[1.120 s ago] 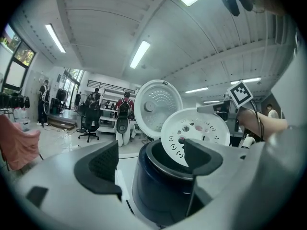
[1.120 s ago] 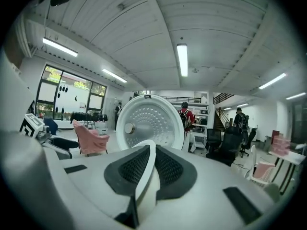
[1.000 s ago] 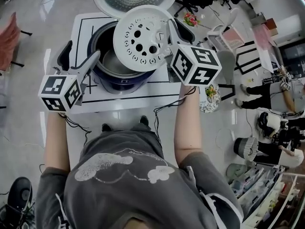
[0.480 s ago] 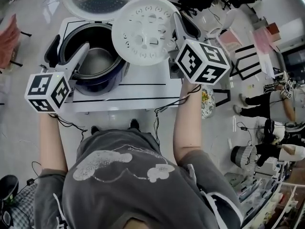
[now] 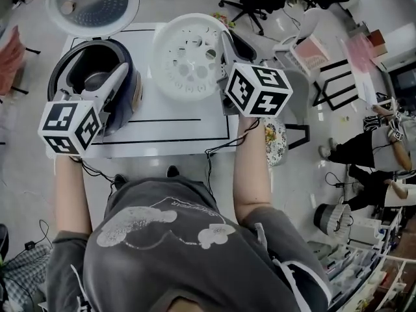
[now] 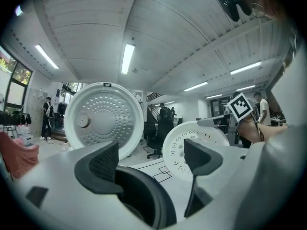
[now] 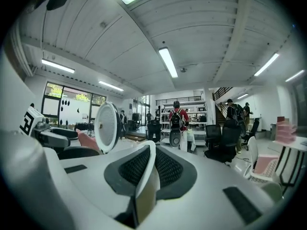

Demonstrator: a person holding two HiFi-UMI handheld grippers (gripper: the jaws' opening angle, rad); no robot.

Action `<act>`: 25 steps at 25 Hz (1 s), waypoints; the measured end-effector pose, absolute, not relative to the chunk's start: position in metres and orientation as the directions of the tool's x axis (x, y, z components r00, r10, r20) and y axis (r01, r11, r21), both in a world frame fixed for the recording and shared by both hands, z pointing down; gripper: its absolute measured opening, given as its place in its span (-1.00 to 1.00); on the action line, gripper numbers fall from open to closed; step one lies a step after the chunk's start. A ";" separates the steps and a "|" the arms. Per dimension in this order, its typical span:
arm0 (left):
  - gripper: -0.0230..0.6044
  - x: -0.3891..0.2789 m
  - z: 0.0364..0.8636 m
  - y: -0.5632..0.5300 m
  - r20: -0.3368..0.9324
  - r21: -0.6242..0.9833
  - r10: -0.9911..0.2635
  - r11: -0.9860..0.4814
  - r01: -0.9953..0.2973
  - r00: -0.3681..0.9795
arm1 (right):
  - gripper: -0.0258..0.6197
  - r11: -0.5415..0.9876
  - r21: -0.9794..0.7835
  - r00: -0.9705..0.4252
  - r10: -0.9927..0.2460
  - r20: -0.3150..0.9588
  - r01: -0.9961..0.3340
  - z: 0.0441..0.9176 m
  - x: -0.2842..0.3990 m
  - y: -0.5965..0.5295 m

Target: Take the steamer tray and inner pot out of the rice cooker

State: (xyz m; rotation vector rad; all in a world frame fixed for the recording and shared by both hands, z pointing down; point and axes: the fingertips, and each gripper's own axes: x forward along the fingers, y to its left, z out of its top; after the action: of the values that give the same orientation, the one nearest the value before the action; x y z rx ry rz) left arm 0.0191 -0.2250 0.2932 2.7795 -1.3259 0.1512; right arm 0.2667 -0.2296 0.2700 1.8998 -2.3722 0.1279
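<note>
The right gripper has its fingers pinched tight on the rim of the empty steamer tray, which spreads out to their left above the table. The left gripper is spread wide and grips nothing. Below and between its fingers lies the rice cooker, with the inner pot inside.

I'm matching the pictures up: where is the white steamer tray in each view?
Head view: tray top centre, above the table.
Left gripper view: tray right of centre, partly behind a pad.
Right gripper view: tray edge-on, low centre, gripped by the right tongs.
Shared landmark: the cooker's open lid.
</note>
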 end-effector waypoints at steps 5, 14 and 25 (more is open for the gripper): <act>0.42 0.069 0.291 -0.226 0.096 0.027 -0.754 -0.651 -0.758 0.650 | -0.74 0.227 -0.006 -0.224 -0.952 0.208 -0.974 0.316 0.299 -0.240; 0.42 0.149 0.328 -0.216 0.142 0.043 -0.673 -0.728 -0.684 0.726 | -0.74 0.215 0.008 -0.202 -0.930 0.306 -0.977 0.398 0.332 -0.254; 0.42 0.179 0.394 -0.225 0.259 0.136 -0.622 -0.734 -0.665 0.739 | -0.74 0.173 -0.152 -0.214 -0.920 0.329 -0.973 0.457 0.351 -0.285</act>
State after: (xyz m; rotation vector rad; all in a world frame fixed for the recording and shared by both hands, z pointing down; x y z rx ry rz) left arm 0.1794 -0.2249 0.3944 2.7204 -1.0213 0.2883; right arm 0.3512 -0.2848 0.4567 1.8581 -2.2765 0.4950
